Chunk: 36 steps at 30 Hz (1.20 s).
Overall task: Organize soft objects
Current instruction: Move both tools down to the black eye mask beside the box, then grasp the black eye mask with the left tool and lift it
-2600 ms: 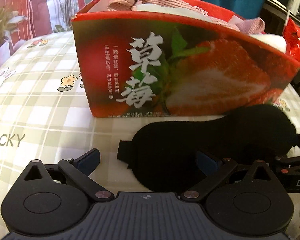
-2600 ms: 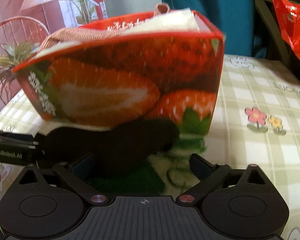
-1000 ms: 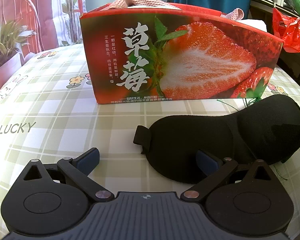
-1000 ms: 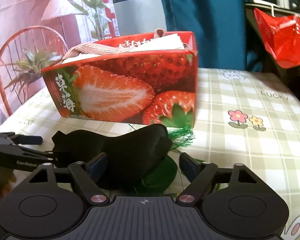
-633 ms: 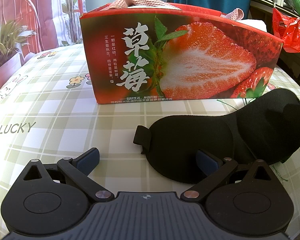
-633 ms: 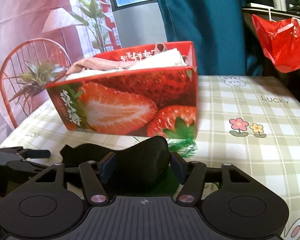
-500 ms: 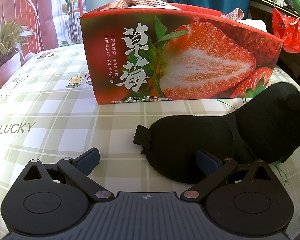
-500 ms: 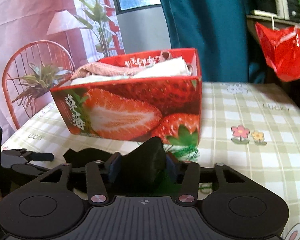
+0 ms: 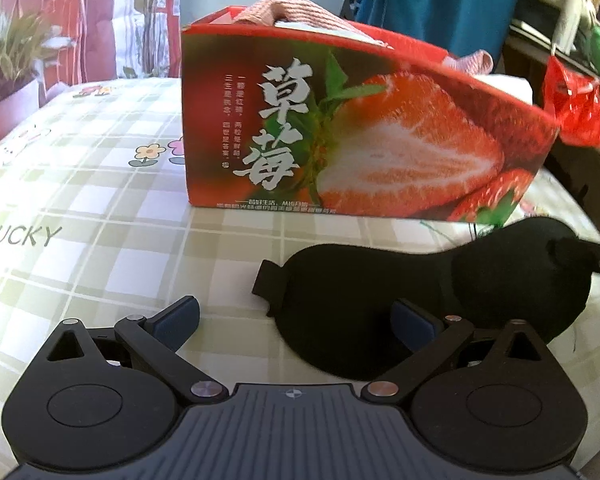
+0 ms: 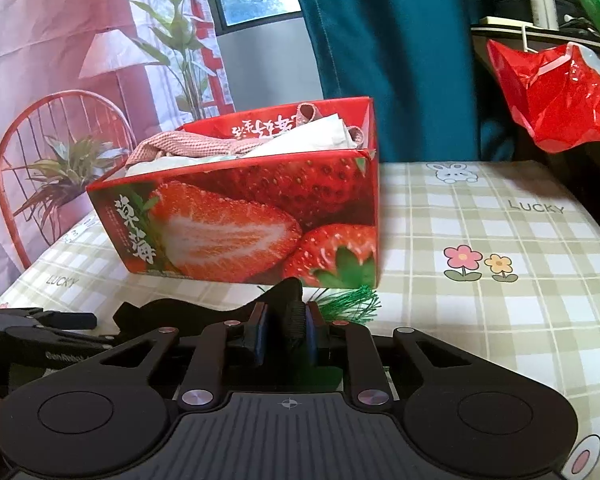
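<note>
The left tongs (image 9: 292,318) stand wide open and hold nothing; their right pad sits over the near edge of the black eye mask (image 9: 432,284), with no pinch on it that I can see. That mask lies flat on the checked cloth of the counter (image 9: 100,208), just in front of the red strawberry box (image 9: 340,132), its strap end (image 9: 268,284) pointing left and its far lobe lifted at the right. The box already holds a pink knitted cloth (image 10: 180,146) and white fabric (image 10: 308,138), both showing above the rim. The right tongs (image 10: 286,330) have just been closing and now pinch a fold of the mask's right lobe between their 2 blue pads (image 10: 312,328), the padded fabric bunched into a ridge there. Green threads (image 10: 348,300) lie on the cloth just beyond that grip, against the box corner. Judgement: the mask looks light, soft and foam-padded; it will sag and fold from a single hold and should not slip much on the pads. A grip at 1 lobe will let the strap end trail, so it may catch the box wall on the way over. A hold nearer the middle bridge, or a second hold on the strap end by the left tongs, would carry it flatter. Nothing here looks fragile.
</note>
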Each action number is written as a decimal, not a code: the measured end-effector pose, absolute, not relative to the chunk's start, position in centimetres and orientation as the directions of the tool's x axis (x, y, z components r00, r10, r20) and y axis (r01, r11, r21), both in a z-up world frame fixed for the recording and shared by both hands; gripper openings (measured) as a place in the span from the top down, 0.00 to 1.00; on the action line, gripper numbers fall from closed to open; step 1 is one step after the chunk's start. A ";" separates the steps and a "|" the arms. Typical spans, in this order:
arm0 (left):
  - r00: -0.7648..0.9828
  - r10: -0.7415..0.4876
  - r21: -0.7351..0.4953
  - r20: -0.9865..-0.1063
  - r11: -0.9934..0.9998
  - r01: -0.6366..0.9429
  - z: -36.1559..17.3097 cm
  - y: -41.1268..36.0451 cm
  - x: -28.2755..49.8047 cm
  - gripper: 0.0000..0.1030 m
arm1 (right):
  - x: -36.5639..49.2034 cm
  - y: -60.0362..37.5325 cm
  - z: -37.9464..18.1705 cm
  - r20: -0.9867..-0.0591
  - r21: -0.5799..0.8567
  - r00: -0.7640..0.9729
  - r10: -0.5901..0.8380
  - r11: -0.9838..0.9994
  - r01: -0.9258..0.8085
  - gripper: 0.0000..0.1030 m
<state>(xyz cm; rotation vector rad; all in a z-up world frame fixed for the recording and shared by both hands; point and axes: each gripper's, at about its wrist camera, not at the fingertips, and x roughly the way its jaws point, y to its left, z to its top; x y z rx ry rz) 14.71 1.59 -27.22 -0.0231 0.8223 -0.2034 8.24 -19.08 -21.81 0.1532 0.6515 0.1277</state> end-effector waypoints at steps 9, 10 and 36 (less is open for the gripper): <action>0.679 -0.219 -0.136 -0.700 0.975 0.175 -27.0 1.7 14.6 0.29 | 8.2 -19.0 -22.1 -0.591 0.194 0.787 0.180 0.978 -0.078 0.83; 0.682 -0.216 -0.133 -0.699 0.976 0.174 -27.0 1.7 14.6 0.33 | 8.2 -18.9 -22.1 -0.591 0.196 0.786 0.182 0.977 -0.079 0.83; 0.858 -0.198 -0.140 -0.473 0.979 0.149 -17.0 5.2 12.3 0.92 | 8.2 -17.6 -17.5 -0.456 0.151 0.859 0.233 0.971 -0.184 0.85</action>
